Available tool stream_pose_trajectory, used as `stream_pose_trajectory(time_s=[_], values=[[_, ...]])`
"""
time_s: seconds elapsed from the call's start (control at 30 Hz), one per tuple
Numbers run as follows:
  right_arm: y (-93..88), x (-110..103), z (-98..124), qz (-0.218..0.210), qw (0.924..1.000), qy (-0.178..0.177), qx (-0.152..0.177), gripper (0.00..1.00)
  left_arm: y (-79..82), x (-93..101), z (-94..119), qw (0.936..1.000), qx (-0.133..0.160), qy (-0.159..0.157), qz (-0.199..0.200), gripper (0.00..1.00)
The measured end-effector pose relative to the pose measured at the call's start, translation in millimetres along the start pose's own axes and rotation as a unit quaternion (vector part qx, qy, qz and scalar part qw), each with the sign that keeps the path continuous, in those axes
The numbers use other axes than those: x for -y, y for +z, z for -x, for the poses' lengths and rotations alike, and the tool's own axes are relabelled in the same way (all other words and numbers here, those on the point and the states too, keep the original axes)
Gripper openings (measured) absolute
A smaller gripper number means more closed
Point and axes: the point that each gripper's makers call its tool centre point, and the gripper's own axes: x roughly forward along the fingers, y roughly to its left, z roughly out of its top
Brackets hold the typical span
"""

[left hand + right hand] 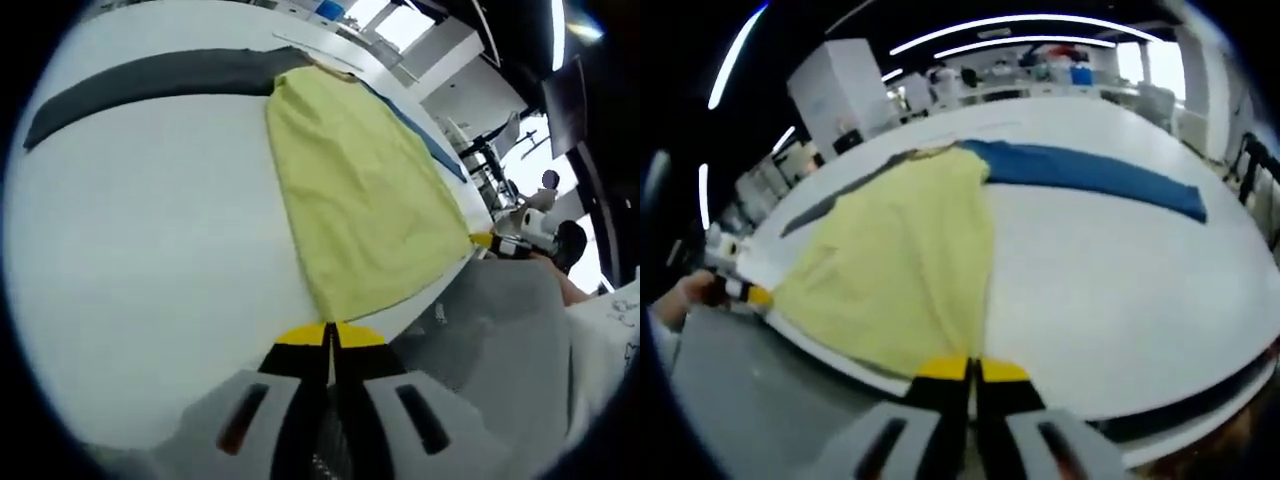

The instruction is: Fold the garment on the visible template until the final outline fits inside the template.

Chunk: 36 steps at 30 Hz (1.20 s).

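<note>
Left gripper view: the left gripper (pixel 330 335) is pinched closed on the near hem of the yellow garment (pixel 355 190), which lies flat on the white table (pixel 150 270). In the right gripper view, the right gripper (pixel 973 370) likewise clamps the garment's edge. Dark grey (pixel 150 78) and blue (pixel 1090 170) template strips flank it. Desks and ceiling lights fill the room behind.

White table (pixel 1110 270) bears yellow garment (pixel 902 265), blue strip (pixel 1090 172), dark strip (pixel 150 78).

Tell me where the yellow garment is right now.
The yellow garment lies flat on the white table, its near edge at the table's front edge, between the dark grey strip and blue strip.
</note>
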Motion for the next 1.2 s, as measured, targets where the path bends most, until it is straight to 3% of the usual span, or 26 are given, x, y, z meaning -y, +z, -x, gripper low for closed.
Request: stream_pose_trajectory(time_s=[0.57,0.7,0.83,0.93,1.03,1.07,1.13,1.2], values=[[-1.0,0,-1,0.021,0.9997,0.002,-0.011,0.00,-3.6,-0.5,2,0.9995,-0.014,0.013,-0.023,0.00],[-0.8,-1,0,0.015,0.9999,0.002,-0.008,0.00,-1.0,-0.3,4,0.9997,-0.004,0.011,-0.021,0.00],[-0.5,-5,1,-0.002,0.9999,0.015,-0.001,0.01,10.3,4.2,11,0.9994,0.032,0.002,-0.015,0.00],[1.3,-13,1,-0.006,0.9993,0.036,0.005,0.10,23.6,9.8,17,0.9968,0.073,-0.003,-0.032,0.00],[5.0,-18,3,0.031,0.9987,0.038,0.011,0.30,35.9,15.3,26,0.9918,0.112,0.004,-0.062,0.10],[13.8,-12,3,0.068,0.9967,0.030,0.031,0.35,40.9,14.7,29,0.9895,0.128,0.011,-0.068,0.15],[20.1,-16,7,0.025,0.9977,0.043,0.046,0.42,46.7,15.9,33,0.9860,0.147,0.012,-0.079,0.26],[31.5,-13,13,0.018,0.9958,0.040,0.080,0.56,50.7,22.4,38,0.9835,0.159,0.007,-0.087,0.34]])
